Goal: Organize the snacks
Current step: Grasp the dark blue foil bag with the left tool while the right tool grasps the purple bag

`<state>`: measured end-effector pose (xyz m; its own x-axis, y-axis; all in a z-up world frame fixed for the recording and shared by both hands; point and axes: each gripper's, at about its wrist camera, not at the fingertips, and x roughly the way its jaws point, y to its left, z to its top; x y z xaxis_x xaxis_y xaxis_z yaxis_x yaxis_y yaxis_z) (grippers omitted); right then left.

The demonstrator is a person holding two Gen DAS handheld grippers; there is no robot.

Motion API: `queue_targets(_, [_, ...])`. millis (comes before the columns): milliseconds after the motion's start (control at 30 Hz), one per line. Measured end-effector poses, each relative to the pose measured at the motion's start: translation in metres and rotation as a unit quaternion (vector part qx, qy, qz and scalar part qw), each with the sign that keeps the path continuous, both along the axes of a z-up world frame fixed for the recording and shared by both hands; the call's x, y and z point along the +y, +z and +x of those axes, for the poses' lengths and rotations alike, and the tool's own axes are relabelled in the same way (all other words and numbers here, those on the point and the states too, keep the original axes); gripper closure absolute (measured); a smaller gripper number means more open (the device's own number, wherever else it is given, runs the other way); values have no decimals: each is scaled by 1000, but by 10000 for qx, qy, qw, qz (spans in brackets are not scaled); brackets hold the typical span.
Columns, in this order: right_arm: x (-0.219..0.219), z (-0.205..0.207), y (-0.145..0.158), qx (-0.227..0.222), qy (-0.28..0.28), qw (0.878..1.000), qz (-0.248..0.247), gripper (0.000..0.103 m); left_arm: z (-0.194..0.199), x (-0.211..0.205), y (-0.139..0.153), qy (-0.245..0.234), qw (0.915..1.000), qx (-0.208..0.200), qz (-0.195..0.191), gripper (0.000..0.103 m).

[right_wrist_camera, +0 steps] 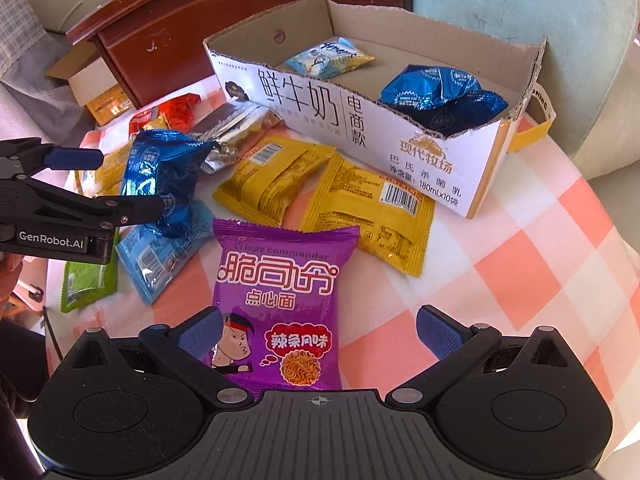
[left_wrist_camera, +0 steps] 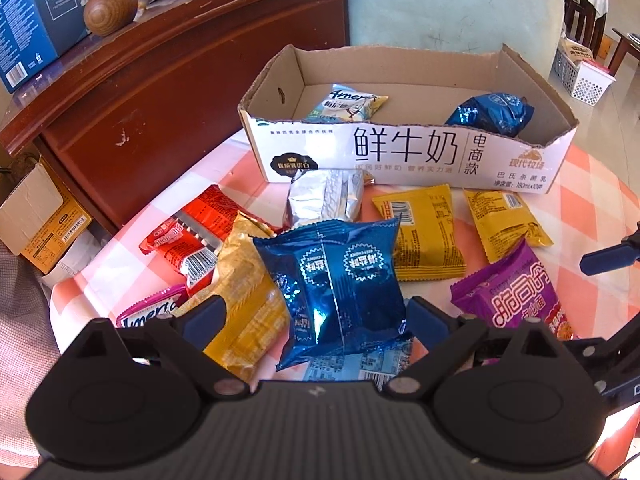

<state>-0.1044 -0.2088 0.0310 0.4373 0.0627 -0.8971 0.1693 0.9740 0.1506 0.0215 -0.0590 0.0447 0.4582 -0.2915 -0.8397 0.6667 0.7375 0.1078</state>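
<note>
A cut-down white milk carton (left_wrist_camera: pixel 400 152) (right_wrist_camera: pixel 360 128) stands at the back of the checked table and holds a light blue packet (left_wrist_camera: pixel 348 106) and a blue foil packet (left_wrist_camera: pixel 492 114). Loose snacks lie in front of it. My left gripper (left_wrist_camera: pixel 316 320) is open, its fingers on either side of a blue foil packet (left_wrist_camera: pixel 340 284) (right_wrist_camera: pixel 160 176) that lies on the pile. My right gripper (right_wrist_camera: pixel 320 336) is open, its fingers on either side of a purple noodle packet (right_wrist_camera: pixel 280 300) (left_wrist_camera: pixel 516 296) lying flat on the cloth.
Two yellow packets (left_wrist_camera: pixel 424 232) (left_wrist_camera: pixel 504 220), a silver one (left_wrist_camera: pixel 324 196), red ones (left_wrist_camera: pixel 192 236) and a gold one (left_wrist_camera: pixel 244 292) lie around. A dark wooden cabinet (left_wrist_camera: pixel 180 80) stands to the left, a pale green chair (left_wrist_camera: pixel 448 8) behind the carton.
</note>
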Motion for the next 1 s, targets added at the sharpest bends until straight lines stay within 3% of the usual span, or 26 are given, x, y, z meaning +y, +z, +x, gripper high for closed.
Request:
queue_targets(500, [18, 14, -12, 163, -25, 9999, 15, 0, 3, -14, -14, 126, 9998, -112, 75, 6])
queue_targets(700, [15, 16, -17, 188, -109, 9997, 81, 5, 2, -18, -17, 117, 9994, -266, 164, 11])
queue_targets(833, [16, 16, -14, 69, -42, 10000, 29, 19, 1, -20, -18, 96, 9994, -273, 200, 20])
queue_targets(900, [17, 16, -11, 7, -11, 10000, -10, 30, 1, -20, -18, 88, 9995, -247, 167, 34])
queue_targets(1000, [17, 18, -9, -23, 18, 10000, -22, 39, 3, -17, -17, 118, 9997, -185, 69, 41])
